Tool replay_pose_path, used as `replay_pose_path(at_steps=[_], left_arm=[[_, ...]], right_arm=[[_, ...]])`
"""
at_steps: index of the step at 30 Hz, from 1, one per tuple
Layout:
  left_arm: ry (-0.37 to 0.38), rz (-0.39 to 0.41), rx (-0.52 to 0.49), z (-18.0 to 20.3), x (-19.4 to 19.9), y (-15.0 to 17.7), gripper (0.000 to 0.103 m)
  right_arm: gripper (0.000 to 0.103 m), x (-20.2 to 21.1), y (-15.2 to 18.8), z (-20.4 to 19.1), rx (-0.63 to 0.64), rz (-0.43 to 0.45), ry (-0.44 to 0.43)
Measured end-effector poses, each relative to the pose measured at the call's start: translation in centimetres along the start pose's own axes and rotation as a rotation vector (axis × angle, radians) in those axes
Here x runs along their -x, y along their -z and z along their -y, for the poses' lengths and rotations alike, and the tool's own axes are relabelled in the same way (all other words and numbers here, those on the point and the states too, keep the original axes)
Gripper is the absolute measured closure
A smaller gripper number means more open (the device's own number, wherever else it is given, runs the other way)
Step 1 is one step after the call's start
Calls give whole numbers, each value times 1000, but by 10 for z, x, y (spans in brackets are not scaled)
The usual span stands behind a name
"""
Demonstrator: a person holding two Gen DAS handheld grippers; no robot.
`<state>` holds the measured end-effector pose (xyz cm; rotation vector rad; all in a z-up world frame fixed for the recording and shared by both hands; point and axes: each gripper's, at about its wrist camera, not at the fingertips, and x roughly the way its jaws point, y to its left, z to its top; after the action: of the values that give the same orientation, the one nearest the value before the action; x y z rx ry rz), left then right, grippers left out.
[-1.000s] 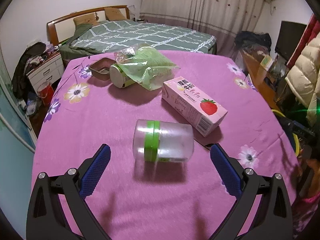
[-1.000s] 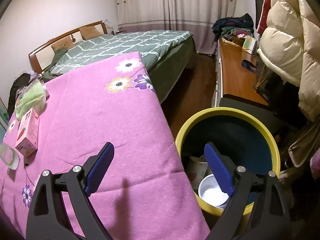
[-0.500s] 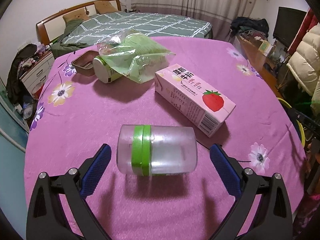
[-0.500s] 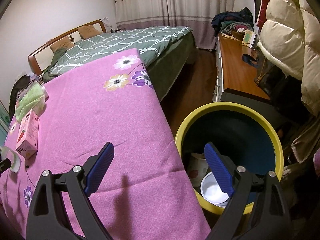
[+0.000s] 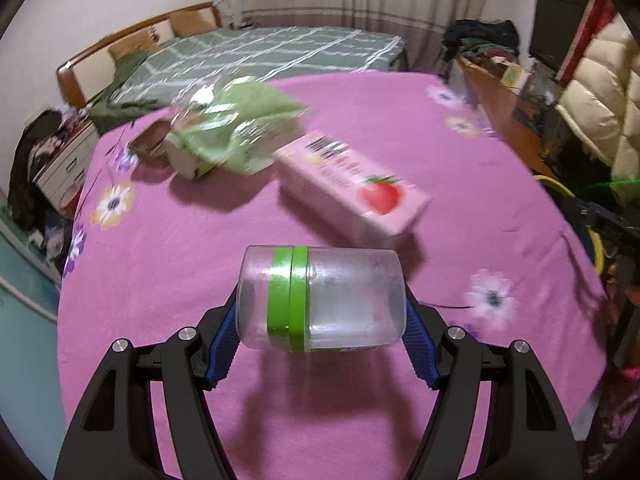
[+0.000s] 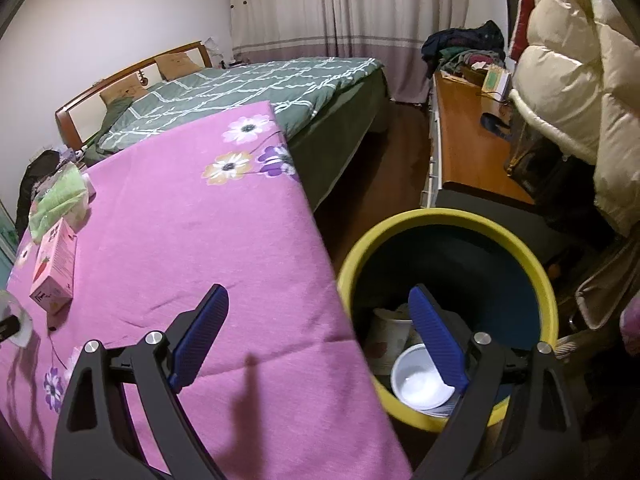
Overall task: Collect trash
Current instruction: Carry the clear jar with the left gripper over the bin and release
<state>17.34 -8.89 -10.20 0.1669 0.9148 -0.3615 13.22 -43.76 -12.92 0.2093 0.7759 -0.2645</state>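
Note:
My left gripper (image 5: 320, 320) is shut on a clear plastic jar with a green band (image 5: 320, 298), held sideways a little above the pink flowered tablecloth (image 5: 200, 240). Behind it lie a pink strawberry milk carton (image 5: 352, 190) and a green plastic bag over a cup (image 5: 236, 124). My right gripper (image 6: 320, 328) is open and empty over the table's right edge, beside a yellow-rimmed bin (image 6: 548, 304) that holds a white bowl (image 6: 416, 384) and a paper cup (image 6: 388, 332). The carton (image 6: 54, 268) and bag (image 6: 56, 200) show at the far left there.
A brown tray (image 5: 150, 142) sits behind the bag. A bed (image 6: 256, 84) stands beyond the table. A wooden desk (image 6: 468, 148) and a hanging cream coat (image 6: 572, 88) are on the right, close to the bin.
My left gripper moved forward, closed on the jar and raised it slightly off the cloth. My right gripper stayed open and barely moved.

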Motion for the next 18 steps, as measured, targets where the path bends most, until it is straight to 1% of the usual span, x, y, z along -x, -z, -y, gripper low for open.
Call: replay_pose_path(at_steps=[4, 8, 13, 16, 18], left_arm=[[53, 45, -67, 33, 21, -11, 33], [133, 78, -149, 78, 31, -29, 33], [224, 79, -245, 145, 21, -56, 33], [300, 52, -276, 185, 6, -72, 33], [335, 33, -301, 214, -6, -80, 33]], right_arm=[[16, 12, 4, 24, -30, 13, 30], [16, 27, 11, 50, -67, 29, 63], [16, 47, 23, 83, -109, 49, 107], [16, 58, 30, 103, -134, 61, 132], [16, 65, 37, 118, -159, 69, 149]])
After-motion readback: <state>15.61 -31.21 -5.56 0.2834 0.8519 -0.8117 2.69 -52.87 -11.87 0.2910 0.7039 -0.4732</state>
